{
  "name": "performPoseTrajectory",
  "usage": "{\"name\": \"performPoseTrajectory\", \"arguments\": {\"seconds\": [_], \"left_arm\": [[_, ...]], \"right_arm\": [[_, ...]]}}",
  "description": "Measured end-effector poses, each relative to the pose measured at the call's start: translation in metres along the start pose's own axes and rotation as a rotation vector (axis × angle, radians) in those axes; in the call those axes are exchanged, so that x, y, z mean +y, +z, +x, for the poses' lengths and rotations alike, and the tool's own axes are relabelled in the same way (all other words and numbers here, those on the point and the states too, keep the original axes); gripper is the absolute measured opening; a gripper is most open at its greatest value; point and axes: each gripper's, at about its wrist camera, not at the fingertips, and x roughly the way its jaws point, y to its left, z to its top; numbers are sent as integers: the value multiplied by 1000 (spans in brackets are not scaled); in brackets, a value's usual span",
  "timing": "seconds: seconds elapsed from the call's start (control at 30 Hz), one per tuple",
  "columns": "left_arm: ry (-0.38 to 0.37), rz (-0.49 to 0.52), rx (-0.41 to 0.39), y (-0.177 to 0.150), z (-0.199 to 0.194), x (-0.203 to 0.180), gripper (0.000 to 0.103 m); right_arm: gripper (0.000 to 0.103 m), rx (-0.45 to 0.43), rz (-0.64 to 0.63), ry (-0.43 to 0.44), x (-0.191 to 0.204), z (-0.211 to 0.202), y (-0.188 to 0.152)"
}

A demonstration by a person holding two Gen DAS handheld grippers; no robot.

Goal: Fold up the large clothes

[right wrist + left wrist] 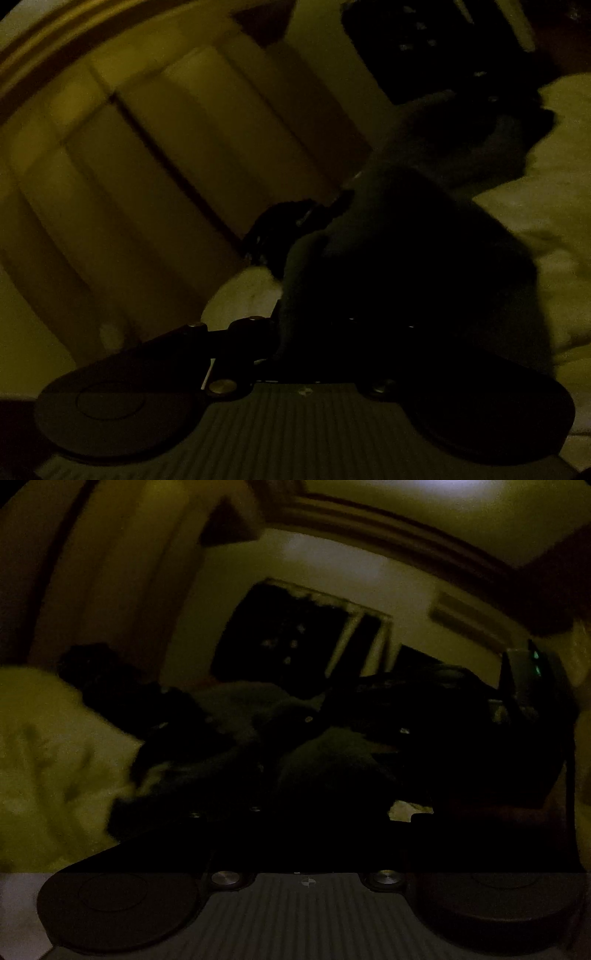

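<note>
The room is very dim, so I read most of this from outlines. A dark garment point(332, 746) lies heaped on a pale bed point(48, 746), and I judge it is there because the bed gives a broad, soft place to spread and fold something this large.

In the left wrist view the cloth bunches right up against my left tongs point(306, 823), filling the space where the fingers should show. I cannot tell whether they are wide, narrow or closed on fabric; the darkness swallows them. The other device point(532, 686), with small green lights, stands at the far right of that view, above the cloth, which suggests both hands are working the same piece from opposite ends.

In the right wrist view the garment point(406, 240) rises in a tall dark mass straight from my right tongs point(332, 332) toward the upper right, with the bed point(535, 221) pale behind it. That upright drape looks to me like cloth being lifted by an edge, so I judge these tongs are holding it, though the fingertips themselves are hidden. Cupboard doors point(166, 147) fill the left of that view.

I would guess the fold is only beginning, since the cloth looks rumpled rather than flat.
</note>
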Motion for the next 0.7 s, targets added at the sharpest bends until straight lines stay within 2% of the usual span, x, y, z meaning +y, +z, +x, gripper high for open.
{"name": "performPoseTrajectory", "arguments": {"seconds": [0.13, 0.27, 0.33, 0.43, 0.53, 0.6, 0.7], "left_arm": [[35, -59, -10, -6, -23, 37, 82], [74, -111, 36, -22, -23, 65, 81], [79, -179, 70, -32, -16, 83, 82], [52, -262, 100, -44, -13, 104, 87], [35, -301, 98, -50, -12, 113, 94], [29, -322, 94, -51, -13, 116, 95], [19, -343, 92, -51, -13, 121, 100]], "right_arm": [[22, 43, -44, 12, 29, 32, -20], [22, 85, -143, 5, 52, 51, -41], [21, 127, -109, -5, 49, 64, -50], [25, 177, 30, 14, 28, 79, -61], [37, 189, 50, 36, 20, 81, -70], [53, 184, 7, 60, 19, 75, -74], [70, 183, 9, 128, 16, 69, -70]]}}
